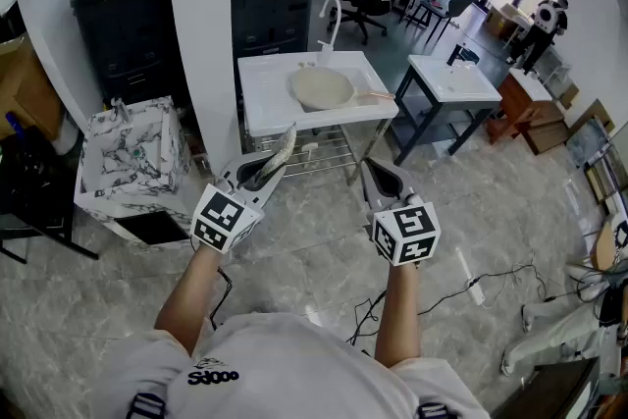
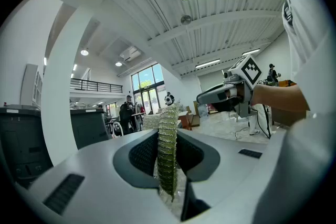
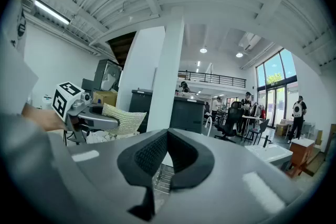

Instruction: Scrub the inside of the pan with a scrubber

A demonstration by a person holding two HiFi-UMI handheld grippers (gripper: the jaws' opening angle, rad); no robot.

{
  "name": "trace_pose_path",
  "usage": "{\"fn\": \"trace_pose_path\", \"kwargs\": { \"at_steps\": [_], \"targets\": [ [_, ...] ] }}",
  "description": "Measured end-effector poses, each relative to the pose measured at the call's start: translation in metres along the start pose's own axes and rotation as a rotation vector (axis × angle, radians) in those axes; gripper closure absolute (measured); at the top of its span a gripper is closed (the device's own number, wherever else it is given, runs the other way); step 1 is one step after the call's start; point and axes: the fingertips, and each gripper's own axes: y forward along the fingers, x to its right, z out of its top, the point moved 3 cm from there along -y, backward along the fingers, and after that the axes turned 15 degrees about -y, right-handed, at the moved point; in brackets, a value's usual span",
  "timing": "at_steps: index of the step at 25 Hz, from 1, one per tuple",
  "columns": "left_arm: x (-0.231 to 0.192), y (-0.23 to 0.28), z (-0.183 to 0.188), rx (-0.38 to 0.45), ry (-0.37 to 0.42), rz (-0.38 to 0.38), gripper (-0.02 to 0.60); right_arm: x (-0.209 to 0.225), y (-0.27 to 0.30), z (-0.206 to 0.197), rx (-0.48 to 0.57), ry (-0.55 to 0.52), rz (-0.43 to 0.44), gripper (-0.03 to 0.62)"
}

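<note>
A pale round pan (image 1: 322, 89) with a wooden handle lies in the white sink table (image 1: 257, 98), well ahead of both grippers. My left gripper (image 1: 267, 172) is shut on a flat greenish-white mesh scrubber (image 1: 282, 152), which sticks up from its jaws. In the left gripper view the scrubber (image 2: 168, 149) stands edge-on between the dark pads of that gripper (image 2: 168, 165). My right gripper (image 1: 379, 174) is held level beside it, shut with nothing in it. The right gripper view shows its pads (image 3: 152, 155) meeting, with the scrubber (image 3: 124, 119) at the left.
A faucet (image 1: 330, 17) rises behind the pan. A wire rack (image 1: 324, 152) sits under the sink table. A white pillar (image 1: 201, 34), dark bins (image 1: 123, 15) and a marbled box (image 1: 132, 157) stand to the left, a second sink stand (image 1: 451, 83) to the right. Cables (image 1: 461, 289) lie on the floor.
</note>
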Motion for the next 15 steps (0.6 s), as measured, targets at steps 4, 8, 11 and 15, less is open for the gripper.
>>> {"fn": "trace_pose_path", "kwargs": {
  "at_steps": [4, 8, 11, 15],
  "targets": [
    [0.002, 0.002, 0.002, 0.003, -0.002, -0.001, 0.511, 0.002, -0.001, 0.000, 0.002, -0.001, 0.001, 0.586],
    [0.004, 0.005, 0.001, -0.004, -0.003, 0.001, 0.511, 0.007, -0.003, -0.003, 0.019, 0.039, -0.009, 0.585],
    [0.007, 0.007, 0.000, -0.011, -0.005, 0.006, 0.511, 0.011, -0.007, -0.006, 0.024, 0.057, -0.009, 0.585],
    [0.012, 0.011, -0.003, -0.016, -0.012, 0.021, 0.511, 0.016, -0.012, -0.015, 0.023, 0.070, 0.006, 0.585]
  ]
}}
